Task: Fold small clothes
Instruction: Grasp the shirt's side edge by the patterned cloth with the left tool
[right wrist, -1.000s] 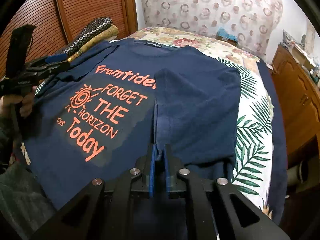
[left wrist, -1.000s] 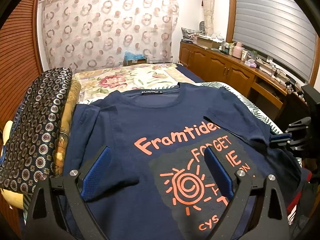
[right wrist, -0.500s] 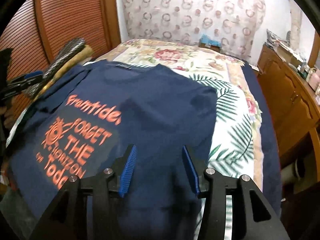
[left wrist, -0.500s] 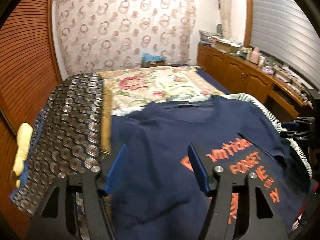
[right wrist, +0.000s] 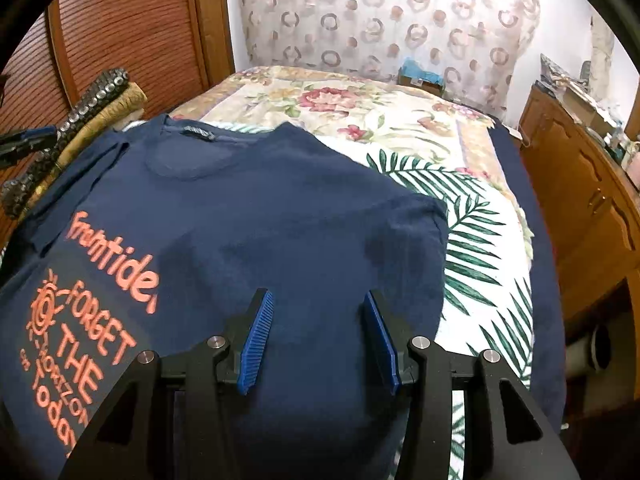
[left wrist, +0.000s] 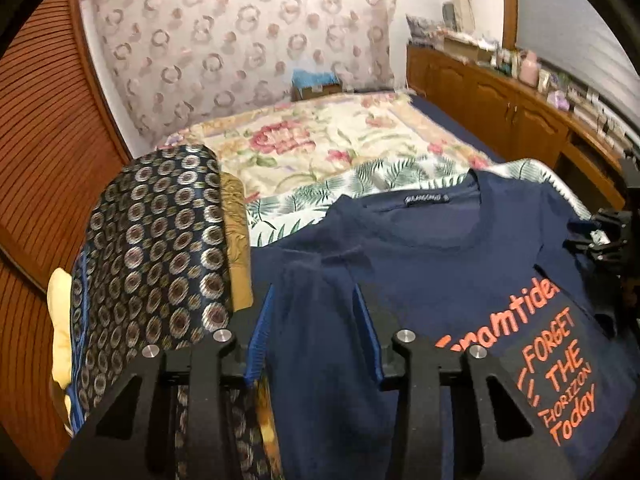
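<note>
A navy T-shirt [left wrist: 432, 264] with orange print lies front-up on the bed, its right side folded inward; it also shows in the right wrist view [right wrist: 248, 216]. My left gripper [left wrist: 314, 316] is open over the shirt's left sleeve, its blue pads on either side of the sleeve fabric. My right gripper [right wrist: 318, 332] is open and empty, just above the folded right side of the shirt. The right gripper also shows at the right edge of the left wrist view [left wrist: 612, 236]. The left gripper's tips show at the left edge of the right wrist view [right wrist: 24, 144].
A stack of patterned cushions [left wrist: 156, 264] lies along the shirt's left side against a wooden slatted door [right wrist: 120, 28]. The bed has a floral and palm-leaf cover [right wrist: 472, 216]. Wooden cabinets [right wrist: 592, 208] stand to the right.
My right gripper let go of the folded shirt side, opened and moved forward over it. My left gripper moved left to the left sleeve, its jaws narrower but open.
</note>
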### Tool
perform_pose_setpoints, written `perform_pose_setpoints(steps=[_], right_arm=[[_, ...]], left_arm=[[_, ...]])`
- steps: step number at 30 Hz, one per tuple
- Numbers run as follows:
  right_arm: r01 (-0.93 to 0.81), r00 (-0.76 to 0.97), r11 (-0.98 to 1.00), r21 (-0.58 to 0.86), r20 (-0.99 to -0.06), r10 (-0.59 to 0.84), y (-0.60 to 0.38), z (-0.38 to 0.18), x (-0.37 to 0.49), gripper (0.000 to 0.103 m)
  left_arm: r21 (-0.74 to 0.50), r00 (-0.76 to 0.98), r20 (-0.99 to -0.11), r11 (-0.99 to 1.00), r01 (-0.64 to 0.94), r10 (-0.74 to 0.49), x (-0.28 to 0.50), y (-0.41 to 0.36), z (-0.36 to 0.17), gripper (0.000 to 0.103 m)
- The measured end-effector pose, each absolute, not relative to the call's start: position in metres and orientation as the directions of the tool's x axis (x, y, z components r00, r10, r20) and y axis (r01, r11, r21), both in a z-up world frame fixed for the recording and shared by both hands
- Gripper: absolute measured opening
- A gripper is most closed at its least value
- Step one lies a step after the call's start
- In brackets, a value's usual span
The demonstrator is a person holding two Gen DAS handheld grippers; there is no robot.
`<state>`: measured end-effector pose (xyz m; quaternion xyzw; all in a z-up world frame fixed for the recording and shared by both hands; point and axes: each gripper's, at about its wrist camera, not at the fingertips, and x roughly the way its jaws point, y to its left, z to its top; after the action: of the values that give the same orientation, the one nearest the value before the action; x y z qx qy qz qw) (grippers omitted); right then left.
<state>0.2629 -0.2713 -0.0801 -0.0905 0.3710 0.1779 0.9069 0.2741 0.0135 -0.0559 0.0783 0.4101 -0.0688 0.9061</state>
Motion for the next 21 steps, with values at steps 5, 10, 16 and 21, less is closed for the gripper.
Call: perform_pose_setpoints(steps=[5, 10, 16, 21], right_arm=[[-0.404, 0.677, 0.915, -0.008, -0.675, 0.293, -0.274, -0.085, 0.264, 0.058], [-0.407, 0.681, 0.913, -0.025, -0.675, 0.285, -0.273, -0.085, 0.265, 0.060], [-0.412, 0.677, 0.911, -0.017, -0.674, 0.294, -0.275, -0.083, 0.262, 0.062], [-0.421, 0.685, 0.907, -0.020, -0.662, 0.303, -0.275, -0.083, 0.262, 0.063]], left_arm=[[0.116, 0.582, -0.813, 0.973, 0.199, -0.022, 0.311, 0.005, -0.069, 0.041], [0.146, 0.511, -0.859, 0.966, 0.214, 0.017, 0.337, -0.003, -0.089, 0.041], [0.194, 0.464, -0.882, 0.959, 0.206, 0.079, 0.350, -0.006, -0.109, 0.041], [0.200, 0.460, -0.884, 0.955, 0.220, 0.079, 0.354, -0.004, -0.113, 0.021]])
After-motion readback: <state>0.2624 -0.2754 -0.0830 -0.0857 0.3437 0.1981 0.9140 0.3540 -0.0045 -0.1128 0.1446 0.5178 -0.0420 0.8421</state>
